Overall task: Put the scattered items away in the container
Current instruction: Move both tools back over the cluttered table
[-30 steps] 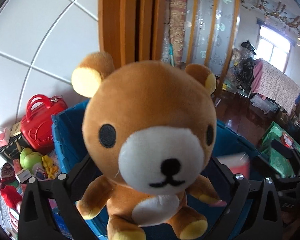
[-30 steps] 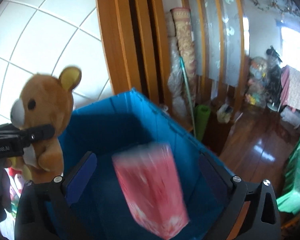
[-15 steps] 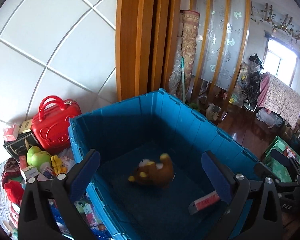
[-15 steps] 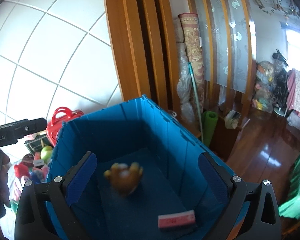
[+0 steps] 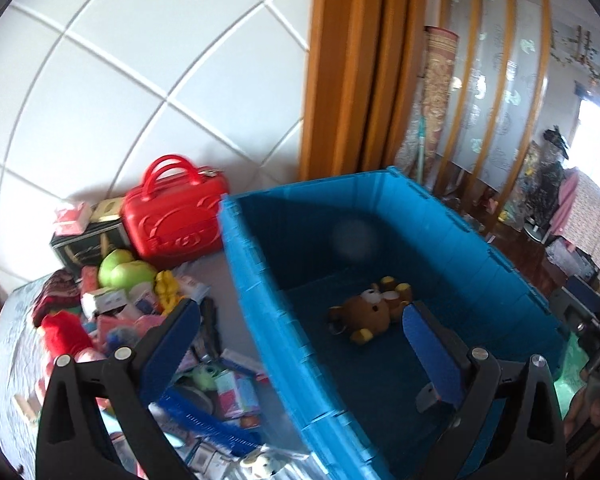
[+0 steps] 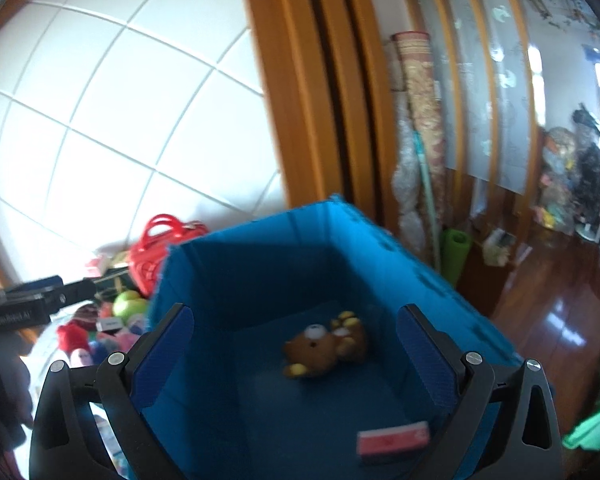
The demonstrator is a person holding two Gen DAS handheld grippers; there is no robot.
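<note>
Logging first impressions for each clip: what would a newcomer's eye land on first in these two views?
The big blue bin fills the middle of both views, with a brown teddy bear lying on its floor and a pink box flat near the front. Left of the bin, a jumble of small items is heaped against the tiled wall, topped by a red case and green apples. Both grippers, left and right, hang open and empty.
</note>
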